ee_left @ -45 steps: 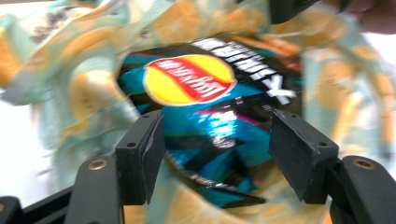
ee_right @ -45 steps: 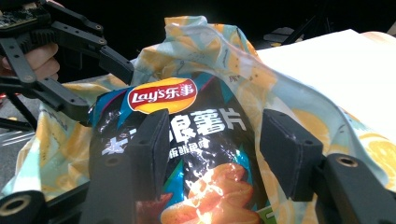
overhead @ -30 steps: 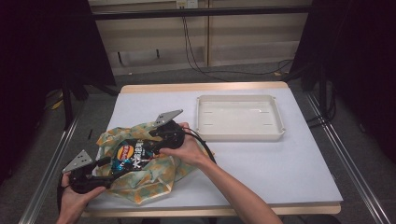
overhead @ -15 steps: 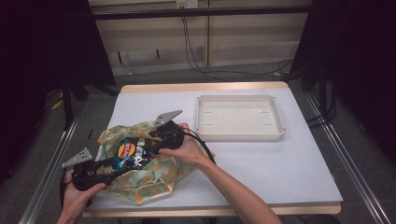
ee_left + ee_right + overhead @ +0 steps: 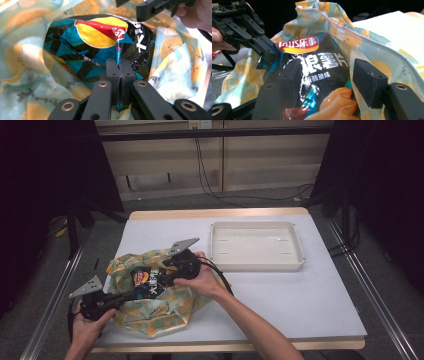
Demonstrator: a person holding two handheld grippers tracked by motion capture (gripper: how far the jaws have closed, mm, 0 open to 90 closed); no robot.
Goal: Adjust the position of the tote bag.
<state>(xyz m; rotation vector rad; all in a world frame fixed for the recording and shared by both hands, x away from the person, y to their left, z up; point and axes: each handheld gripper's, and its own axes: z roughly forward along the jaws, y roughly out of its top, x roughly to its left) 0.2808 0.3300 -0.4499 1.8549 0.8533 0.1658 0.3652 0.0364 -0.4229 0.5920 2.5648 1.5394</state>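
A black and blue chip bag (image 5: 145, 281) lies in the mouth of a pale lemon-print tote bag (image 5: 150, 315) at the table's front left. My left gripper (image 5: 117, 68) has just been closing and is now shut on the chip bag's (image 5: 100, 37) crimped seam, which runs up between its pads. My left gripper (image 5: 270, 53) also shows in the right gripper view, at the bag's far edge. My right gripper (image 5: 327, 77) straddles the chip bag (image 5: 322, 65) with its jaws apart. Its left pad lies against the foil and its right pad stands just off it, beside the tote cloth (image 5: 367, 42).
A shallow white tray (image 5: 255, 265) sits at the back right of the white table (image 5: 300, 305). Both forearms come in from the front edge. Black cables trail on the floor beyond the table, and metal rails run along both sides.
My left gripper has edged in toward the chip bag and its jaws have come together on the bag's seam. The right hand and its gripper have stayed put.
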